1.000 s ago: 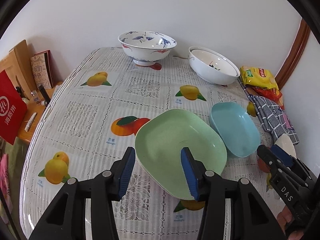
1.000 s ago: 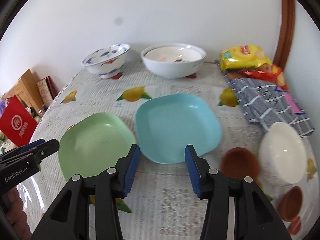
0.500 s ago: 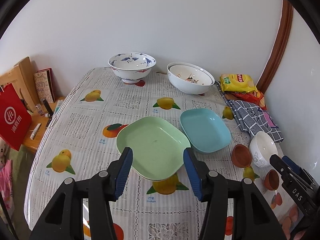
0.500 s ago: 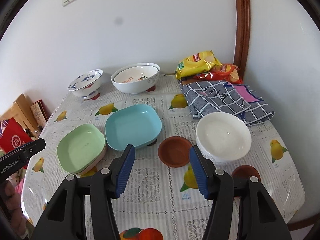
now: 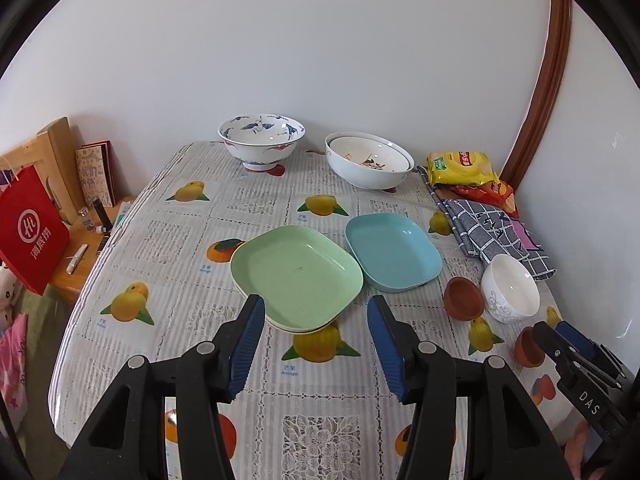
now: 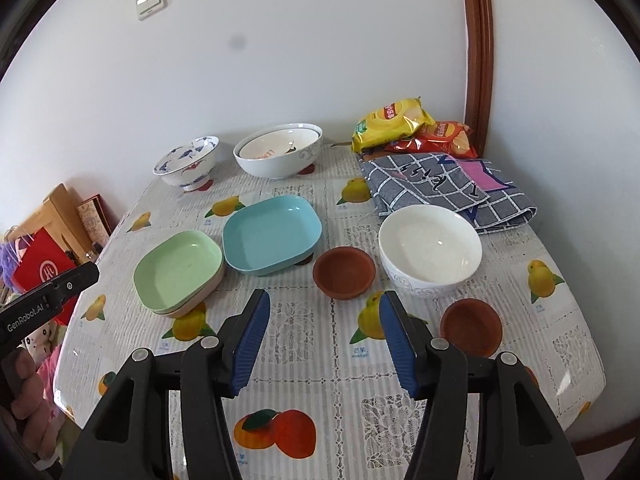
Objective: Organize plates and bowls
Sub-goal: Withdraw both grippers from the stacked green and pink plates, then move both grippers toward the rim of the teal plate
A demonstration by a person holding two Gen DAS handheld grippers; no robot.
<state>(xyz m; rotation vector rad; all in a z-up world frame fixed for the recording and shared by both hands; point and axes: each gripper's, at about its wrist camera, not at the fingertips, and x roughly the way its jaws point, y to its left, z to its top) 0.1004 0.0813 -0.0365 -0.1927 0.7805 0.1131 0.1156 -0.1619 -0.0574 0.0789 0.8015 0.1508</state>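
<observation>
Both grippers now sit farther back and higher above the table [image 5: 256, 208] than a second ago, so each view takes in much more of it. The left gripper [image 5: 316, 340], earlier straddling the near rim of the green plate [image 5: 296, 268], now hangs clear in front of it with its jaws a little wider and nothing between them. The right gripper [image 6: 324, 336], earlier at the near edge of the blue plate [image 6: 272, 236], now stands well short of it, jaws wider and empty, and the white bowl [image 6: 430, 248] and two brown saucers [image 6: 344, 270] have come fully into its view.
</observation>
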